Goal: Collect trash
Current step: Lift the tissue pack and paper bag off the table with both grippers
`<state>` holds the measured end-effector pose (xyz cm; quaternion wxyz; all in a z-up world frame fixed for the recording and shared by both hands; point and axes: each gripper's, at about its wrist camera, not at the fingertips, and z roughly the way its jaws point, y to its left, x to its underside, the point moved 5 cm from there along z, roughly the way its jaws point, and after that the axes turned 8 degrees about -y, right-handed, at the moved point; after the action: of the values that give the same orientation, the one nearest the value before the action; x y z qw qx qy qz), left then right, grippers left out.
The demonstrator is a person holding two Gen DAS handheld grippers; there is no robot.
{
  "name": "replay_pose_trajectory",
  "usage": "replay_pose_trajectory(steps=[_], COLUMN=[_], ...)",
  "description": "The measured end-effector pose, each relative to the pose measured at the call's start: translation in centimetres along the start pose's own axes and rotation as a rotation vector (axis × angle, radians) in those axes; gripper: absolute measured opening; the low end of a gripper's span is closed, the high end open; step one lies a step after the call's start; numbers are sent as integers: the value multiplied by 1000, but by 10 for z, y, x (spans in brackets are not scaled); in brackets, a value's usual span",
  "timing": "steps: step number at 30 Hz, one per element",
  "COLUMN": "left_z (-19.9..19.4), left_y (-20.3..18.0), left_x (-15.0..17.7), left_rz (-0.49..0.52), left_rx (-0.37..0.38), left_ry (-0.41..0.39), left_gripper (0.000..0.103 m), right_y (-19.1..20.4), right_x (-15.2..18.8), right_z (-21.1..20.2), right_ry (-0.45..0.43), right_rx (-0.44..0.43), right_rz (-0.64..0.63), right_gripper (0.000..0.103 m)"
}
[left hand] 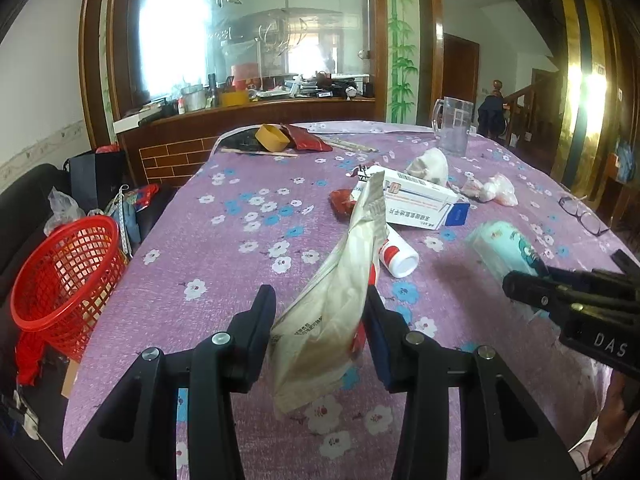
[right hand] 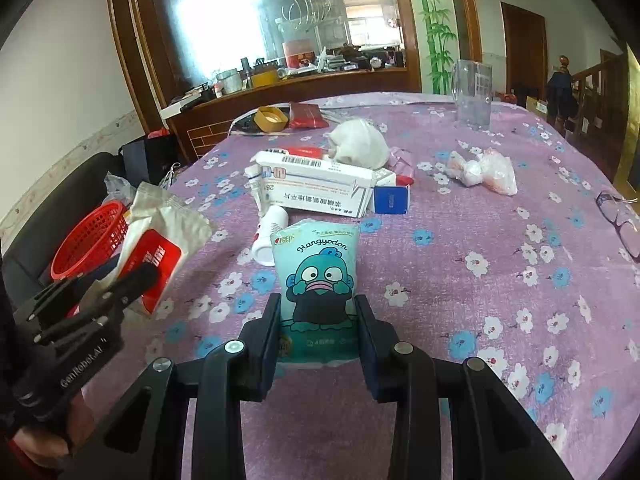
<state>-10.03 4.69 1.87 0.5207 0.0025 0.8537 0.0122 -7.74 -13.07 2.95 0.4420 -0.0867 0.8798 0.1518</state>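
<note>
Two pieces are held: the left gripper [left hand: 322, 316] clamps the crumpled wrapper [left hand: 340, 304], the right gripper [right hand: 318, 320] clamps the tissue pack [right hand: 318, 280], so next both probably go to the red basket [left hand: 66, 276].

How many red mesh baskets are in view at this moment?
1. The red mesh basket sits off the table's left edge, beside the dark sofa; the right wrist view shows the same one behind the left gripper. Others may be hidden out of frame.

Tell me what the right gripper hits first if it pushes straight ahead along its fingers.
The right gripper, already shut on the tissue pack, would probably meet the white pill bottle lying just beyond, then the medicine box; depth is uncertain.
</note>
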Motion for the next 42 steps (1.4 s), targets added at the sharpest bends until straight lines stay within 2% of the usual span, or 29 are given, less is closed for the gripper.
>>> replay_pose_trajectory(steps=[22,42], left_z=[-31,-24], left_y=[3,12], left_x=[0,7], left_rz=[59,53], left_rx=[-65,-89], left_ry=[-60,-37], left_gripper=[43,43], right_y=[26,35], right_x=[-9,-1], right_z=[-39,-28], right_ry=[-49,-12], right_rx=[-6,-22], right_rz=[-42,-50], right_gripper=[38,38])
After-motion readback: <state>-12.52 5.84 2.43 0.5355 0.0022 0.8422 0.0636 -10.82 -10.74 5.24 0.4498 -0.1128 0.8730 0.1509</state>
